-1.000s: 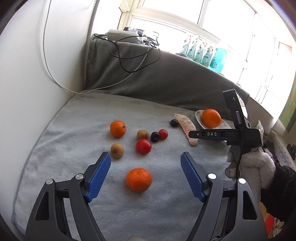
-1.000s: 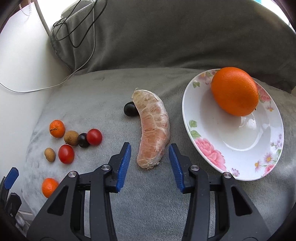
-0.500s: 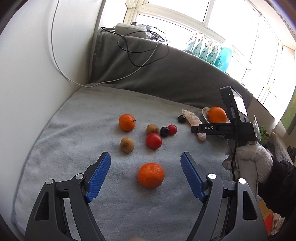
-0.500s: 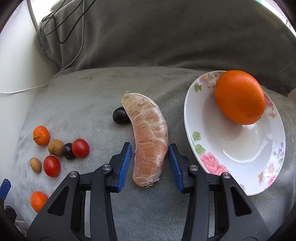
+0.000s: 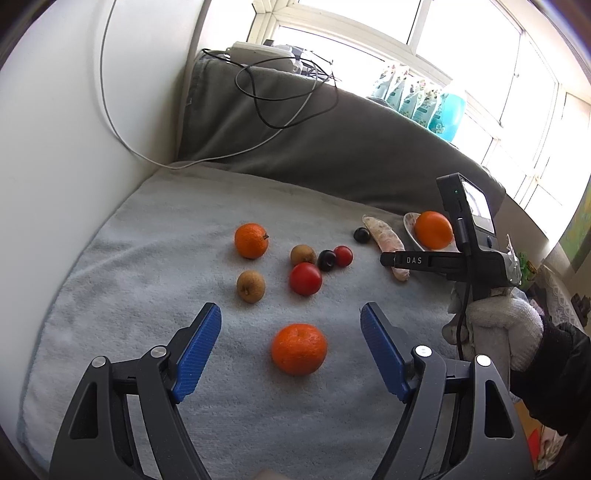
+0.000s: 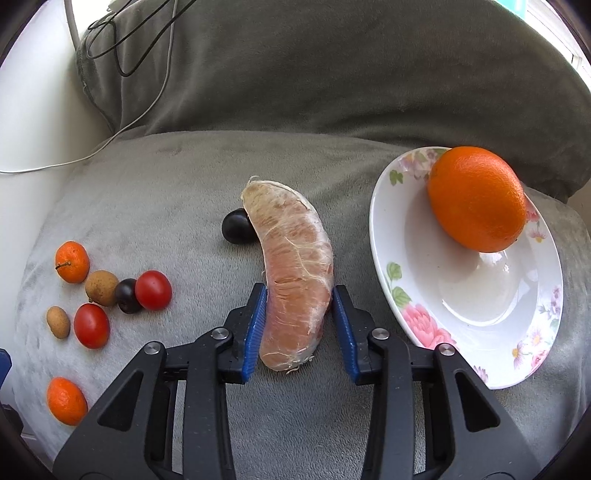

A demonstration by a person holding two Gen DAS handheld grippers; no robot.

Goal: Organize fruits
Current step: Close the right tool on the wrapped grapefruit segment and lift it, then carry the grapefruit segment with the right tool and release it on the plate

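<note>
The left wrist camera sits behind the left gripper and looks forward and down over the pale grey towel-covered surface toward the dark grey cushion backrest and the bright window beyond it; it stands back, taking in the whole spread. The right wrist camera sits behind the right gripper, looks down more steeply and sits much closer to the white flower-patterned plate. Both views share that plate, the large orange on it, the pale pink peeled pomelo segment beside the plate and the small fruits farther from it. The left view also shows the right gripper from the side, just in front of the plate.
</note>
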